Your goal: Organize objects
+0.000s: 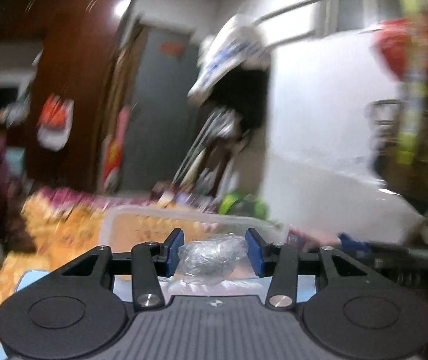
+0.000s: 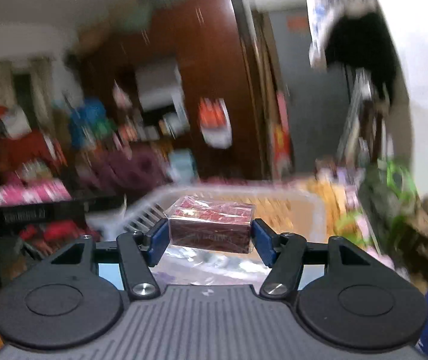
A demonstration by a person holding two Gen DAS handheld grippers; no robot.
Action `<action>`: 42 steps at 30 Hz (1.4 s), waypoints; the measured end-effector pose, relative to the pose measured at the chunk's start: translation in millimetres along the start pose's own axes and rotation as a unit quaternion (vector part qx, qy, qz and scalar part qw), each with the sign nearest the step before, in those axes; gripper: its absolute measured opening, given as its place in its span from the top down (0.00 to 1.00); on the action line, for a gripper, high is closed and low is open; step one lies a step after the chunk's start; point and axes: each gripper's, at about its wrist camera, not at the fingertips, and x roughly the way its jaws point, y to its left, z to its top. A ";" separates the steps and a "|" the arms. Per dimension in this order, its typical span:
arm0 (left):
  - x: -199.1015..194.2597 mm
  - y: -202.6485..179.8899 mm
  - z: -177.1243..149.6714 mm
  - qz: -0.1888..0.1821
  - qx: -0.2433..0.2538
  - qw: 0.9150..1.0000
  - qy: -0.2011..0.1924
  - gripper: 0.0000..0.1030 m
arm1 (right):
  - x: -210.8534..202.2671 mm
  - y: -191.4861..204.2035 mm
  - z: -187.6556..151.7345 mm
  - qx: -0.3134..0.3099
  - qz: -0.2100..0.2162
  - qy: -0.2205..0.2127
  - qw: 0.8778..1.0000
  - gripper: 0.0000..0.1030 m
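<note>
My left gripper (image 1: pixel 214 252) is shut on a crumpled clear plastic bag (image 1: pixel 211 259), held between its blue pads above the bed. A clear plastic bin (image 1: pixel 130 219) sits just beyond it on an orange patterned blanket (image 1: pixel 61 228). My right gripper (image 2: pixel 209 235) is shut on a dark red box wrapped in clear film (image 2: pixel 211 225), held in the air. The same clear bin (image 2: pixel 316 207) lies beyond and below the box. Both views are motion-blurred.
A white slatted basket (image 2: pixel 142 216) stands left of the bin. A dark wooden wardrobe (image 2: pixel 214 75), a grey door (image 1: pixel 160 105) and a white wall (image 1: pixel 319 105) stand behind. Green-and-black items (image 2: pixel 393 186) lie at the right. Clutter fills shelves at the far left (image 2: pixel 34 138).
</note>
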 end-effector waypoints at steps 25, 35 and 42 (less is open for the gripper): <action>-73.2 13.0 -121.5 0.035 0.051 0.997 -0.044 0.10 | -79.9 33.0 -184.7 -0.028 0.015 -0.038 0.999 0.00; -43.9 37.8 -132.2 0.019 0.074 0.997 0.003 0.12 | -68.4 40.4 -193.1 -0.053 -0.018 -0.019 0.998 0.09; -29.7 26.5 -135.4 0.023 0.154 0.987 0.027 0.12 | -63.0 33.8 -205.6 -0.046 -0.016 -0.003 0.999 0.19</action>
